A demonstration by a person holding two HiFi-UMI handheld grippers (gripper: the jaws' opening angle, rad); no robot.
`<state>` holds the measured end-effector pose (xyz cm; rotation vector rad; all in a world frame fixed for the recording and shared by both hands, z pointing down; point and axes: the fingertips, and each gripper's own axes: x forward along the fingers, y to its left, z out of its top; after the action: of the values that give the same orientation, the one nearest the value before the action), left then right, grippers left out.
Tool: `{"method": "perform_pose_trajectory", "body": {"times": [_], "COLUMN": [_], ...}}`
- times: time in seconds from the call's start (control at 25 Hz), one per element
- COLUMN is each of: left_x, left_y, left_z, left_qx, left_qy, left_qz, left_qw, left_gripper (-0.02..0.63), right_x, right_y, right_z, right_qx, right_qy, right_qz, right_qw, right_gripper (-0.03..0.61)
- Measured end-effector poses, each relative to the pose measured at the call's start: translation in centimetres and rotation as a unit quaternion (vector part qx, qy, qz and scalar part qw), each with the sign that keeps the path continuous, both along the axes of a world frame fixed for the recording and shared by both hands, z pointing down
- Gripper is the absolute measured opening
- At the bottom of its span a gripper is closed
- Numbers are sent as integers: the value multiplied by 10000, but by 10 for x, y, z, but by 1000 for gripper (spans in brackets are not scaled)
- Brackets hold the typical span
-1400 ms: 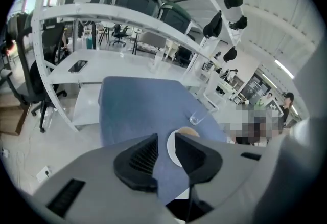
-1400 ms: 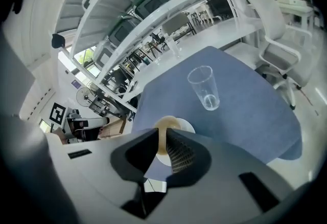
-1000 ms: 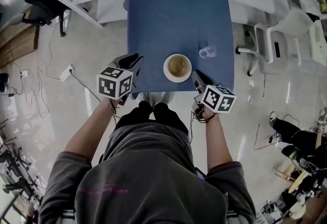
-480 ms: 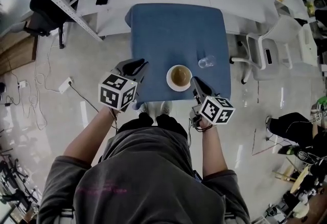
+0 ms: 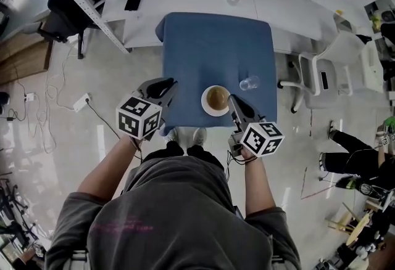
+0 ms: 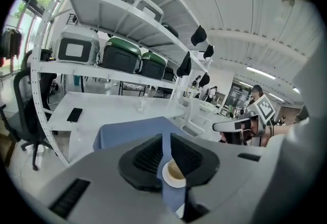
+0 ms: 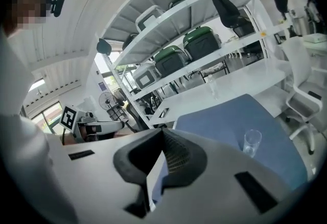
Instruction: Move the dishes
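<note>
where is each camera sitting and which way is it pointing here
Head view: on the person's head, looking steeply down at the blue table, bowl and glass; shows forearms, left gripper, right gripper.
Left gripper view: rides the left gripper, faces table and shelves; own jaws, a slit apart, frame the bowl.
Right gripper view: rides the right gripper, faces table and glass; own jaws on a white sliver, seemingly the bowl's rim.
Shared: each gripper view catches the other gripper; both show the shelves.
</note>
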<state>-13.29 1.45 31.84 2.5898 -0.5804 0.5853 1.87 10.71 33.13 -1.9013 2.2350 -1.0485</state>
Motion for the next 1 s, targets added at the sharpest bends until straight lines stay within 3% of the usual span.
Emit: {"method": "perform_pose_trajectory", "body": {"times": [0.36, 1.0], "left_x": [11, 47], "left_y": [11, 32], "left_z": [-25, -47], "left_qx": [280, 573], "left_qy": [265, 553], "left_qz": [-88, -5], "left_qw": [9992, 9968], "left_gripper": [41, 25], "right_x": [-1, 12], "right_y": [0, 9], "right_z": [-33, -52], "right_qx": [501, 702], "right_qy": [-86, 20], "right_qz": [-379, -685], "right_qw": [9980, 9952], "right_gripper": [5, 3]}}
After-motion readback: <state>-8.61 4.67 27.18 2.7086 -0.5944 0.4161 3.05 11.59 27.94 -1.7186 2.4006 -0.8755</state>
